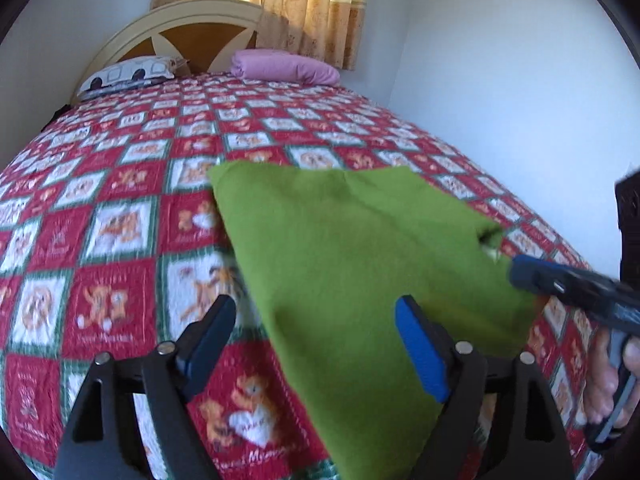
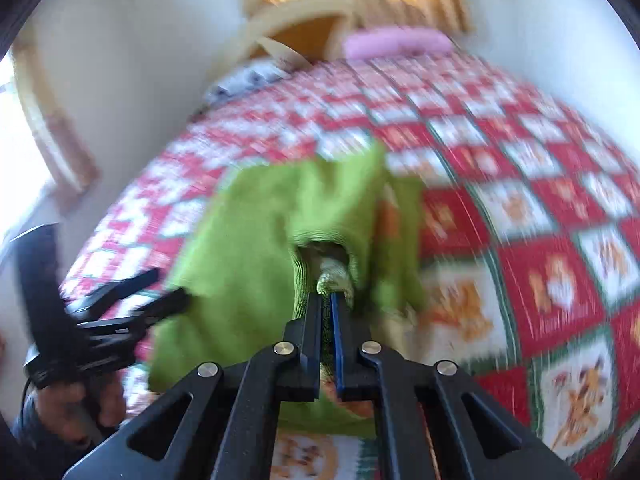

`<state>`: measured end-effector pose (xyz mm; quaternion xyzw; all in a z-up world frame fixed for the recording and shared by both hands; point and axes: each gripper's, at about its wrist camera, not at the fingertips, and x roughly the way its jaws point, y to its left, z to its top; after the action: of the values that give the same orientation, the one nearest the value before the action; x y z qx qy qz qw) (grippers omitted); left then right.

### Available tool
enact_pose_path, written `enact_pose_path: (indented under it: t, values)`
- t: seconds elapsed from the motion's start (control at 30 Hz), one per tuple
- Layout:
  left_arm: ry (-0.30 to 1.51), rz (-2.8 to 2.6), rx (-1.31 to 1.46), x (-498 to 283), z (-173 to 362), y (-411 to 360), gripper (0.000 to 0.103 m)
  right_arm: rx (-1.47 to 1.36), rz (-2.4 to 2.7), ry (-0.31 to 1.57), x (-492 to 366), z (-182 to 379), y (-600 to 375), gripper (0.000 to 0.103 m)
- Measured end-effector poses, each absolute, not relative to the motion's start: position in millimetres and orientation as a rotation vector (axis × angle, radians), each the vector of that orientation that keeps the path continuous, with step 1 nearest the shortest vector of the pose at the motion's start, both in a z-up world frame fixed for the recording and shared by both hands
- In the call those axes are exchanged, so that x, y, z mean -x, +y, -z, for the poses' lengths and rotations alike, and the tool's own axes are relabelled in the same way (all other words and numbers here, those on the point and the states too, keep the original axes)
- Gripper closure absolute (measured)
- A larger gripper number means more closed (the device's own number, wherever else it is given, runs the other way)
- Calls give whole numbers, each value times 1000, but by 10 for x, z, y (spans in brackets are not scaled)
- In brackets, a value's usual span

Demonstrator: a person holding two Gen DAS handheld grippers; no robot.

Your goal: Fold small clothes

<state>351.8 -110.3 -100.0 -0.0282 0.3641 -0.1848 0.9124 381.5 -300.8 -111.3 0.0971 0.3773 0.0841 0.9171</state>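
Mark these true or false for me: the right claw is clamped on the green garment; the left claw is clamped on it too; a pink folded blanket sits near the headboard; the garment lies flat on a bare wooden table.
1. The right claw is shut on the green knit garment. True: it pinches the cloth by the neck opening.
2. The left claw grips the garment. False: its jaws stand wide open, pressing nothing.
3. A pink folded blanket lies by the cream headboard. True.
4. The garment lies on a bare wooden table. False: it is over a red and white patchwork quilt on a bed.
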Motion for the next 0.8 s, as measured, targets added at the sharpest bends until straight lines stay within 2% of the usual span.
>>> enact_pose_path:
  t: [0.17,0.33,0.4,0.47,0.53,0.6,0.67,0.7,0.73,0.8]
  values:
    - [748,386,85,-3473,1147,-1053,7,-255,-137,814,-3620,1372,-3286,100]
    - [753,409,75,-3443,1182,-1092,6,-236,-132,811,-3664,1199,-3194,97]
    - [751,410,72,-3422,1184,-1087,2,-228,-110,782,-3716,1084,-3161,86]
    - [754,407,75,-3417,1193,-1081,1,-208,-103,727,-3739,914,-3138,59]
    - [760,413,76,-3423,1212,-1086,1,-187,-111,688,-3845,775,-3097,53]
    - [767,414,76,-3432,1228,-1094,0,-166,-111,694,-4014,731,-3051,53]
    - [771,414,80,-3437,1234,-1091,0,-157,-123,797,-4349,874,-3025,56]
    - [771,416,83,-3437,1236,-1086,0,-164,-121,820,-4420,930,-3037,69]
    - [770,420,87,-3431,1236,-1080,0,-150,-106,848,-4495,1014,-3050,95]
    - [764,422,99,-3416,1230,-1062,0,-119,-83,832,-4477,1046,-3067,96]
